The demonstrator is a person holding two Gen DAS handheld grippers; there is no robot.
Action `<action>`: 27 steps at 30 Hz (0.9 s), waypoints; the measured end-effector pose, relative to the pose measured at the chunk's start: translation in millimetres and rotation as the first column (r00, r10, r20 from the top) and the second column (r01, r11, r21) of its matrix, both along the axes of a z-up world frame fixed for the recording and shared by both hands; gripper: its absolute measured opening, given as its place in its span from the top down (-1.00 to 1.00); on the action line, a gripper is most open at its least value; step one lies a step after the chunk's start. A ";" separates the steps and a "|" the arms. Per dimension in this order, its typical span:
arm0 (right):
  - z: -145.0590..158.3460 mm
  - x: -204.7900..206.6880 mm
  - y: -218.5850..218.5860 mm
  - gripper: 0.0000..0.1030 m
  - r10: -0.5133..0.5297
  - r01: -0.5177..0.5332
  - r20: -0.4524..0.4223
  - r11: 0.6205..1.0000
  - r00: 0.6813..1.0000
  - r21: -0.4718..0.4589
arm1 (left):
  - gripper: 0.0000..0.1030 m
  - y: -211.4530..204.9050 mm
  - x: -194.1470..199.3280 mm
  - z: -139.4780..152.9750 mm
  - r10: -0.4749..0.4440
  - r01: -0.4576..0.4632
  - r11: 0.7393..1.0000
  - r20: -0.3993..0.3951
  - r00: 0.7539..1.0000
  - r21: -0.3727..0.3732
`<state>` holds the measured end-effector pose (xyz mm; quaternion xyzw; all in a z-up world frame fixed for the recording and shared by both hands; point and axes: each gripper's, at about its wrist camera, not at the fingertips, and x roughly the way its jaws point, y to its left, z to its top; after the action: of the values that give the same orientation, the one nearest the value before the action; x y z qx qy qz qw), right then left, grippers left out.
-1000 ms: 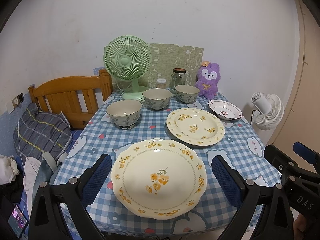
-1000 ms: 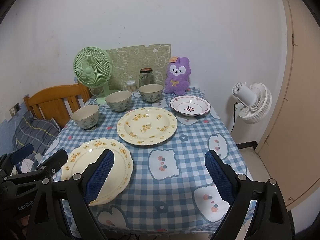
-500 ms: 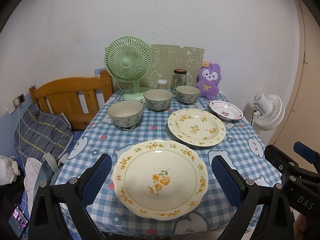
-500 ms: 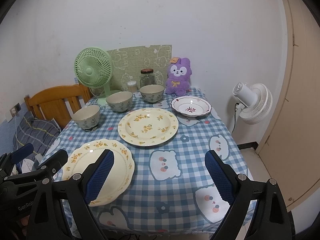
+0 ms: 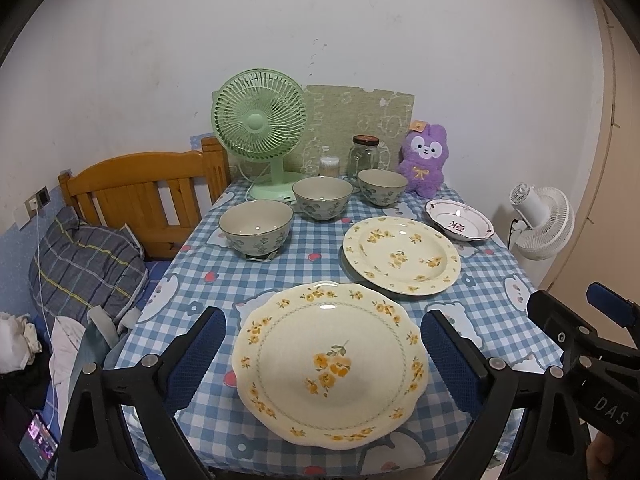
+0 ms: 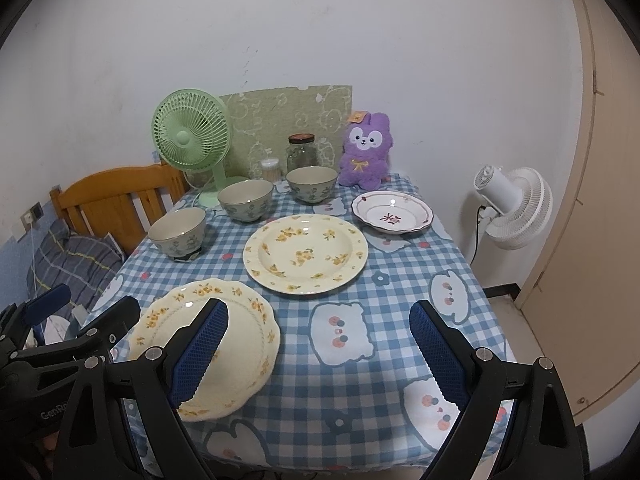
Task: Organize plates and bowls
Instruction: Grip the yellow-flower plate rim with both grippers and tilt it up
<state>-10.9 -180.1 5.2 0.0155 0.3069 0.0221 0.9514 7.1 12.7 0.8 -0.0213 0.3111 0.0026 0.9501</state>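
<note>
A scalloped cream plate with yellow flowers point(image 5: 330, 364) lies at the table's near edge, between the open fingers of my left gripper point(image 5: 324, 356), which hovers above it. It also shows in the right wrist view point(image 6: 240, 344). A round yellow-flowered plate point(image 5: 401, 255) point(image 6: 305, 253) lies behind it. A small white plate with red trim point(image 5: 459, 220) point(image 6: 392, 211) lies at the far right. Three grey floral bowls point(image 5: 256, 229) point(image 5: 322, 199) point(image 5: 382, 187) stand in a row at the back. My right gripper point(image 6: 318, 354) is open and empty over the tablecloth.
A green fan point(image 5: 260, 128), a glass jar point(image 5: 365, 156), a small container point(image 5: 329, 166) and a purple plush rabbit point(image 5: 426, 160) stand along the wall. A wooden bed frame point(image 5: 136, 200) is left of the table. A white fan point(image 6: 516, 208) stands right of the table.
Both grippers have drifted slightly back and up; the view has shifted a little. Nothing on the table has moved.
</note>
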 end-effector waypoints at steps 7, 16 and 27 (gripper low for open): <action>-0.5 18.2 13.8 -0.81 0.009 -0.009 -0.024 1.000 1.000 0.012 | -0.82 7.8 17.1 0.6 0.005 -0.005 1.000 -0.015 1.000 0.009; -10.5 42.5 31.9 -0.73 0.015 -0.012 -0.101 0.999 0.995 0.031 | -0.74 18.8 38.4 -7.5 0.022 -0.021 1.000 -0.074 0.997 0.011; -44.9 65.8 49.5 -0.70 0.002 0.004 -0.195 1.000 0.981 0.029 | -0.69 29.2 59.4 -38.1 0.046 -0.043 0.999 -0.166 0.985 0.021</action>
<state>54.9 -130.6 -39.7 0.0315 0.3981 0.0243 0.9165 66.4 41.9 -37.2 -0.0195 0.3885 0.0282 0.9208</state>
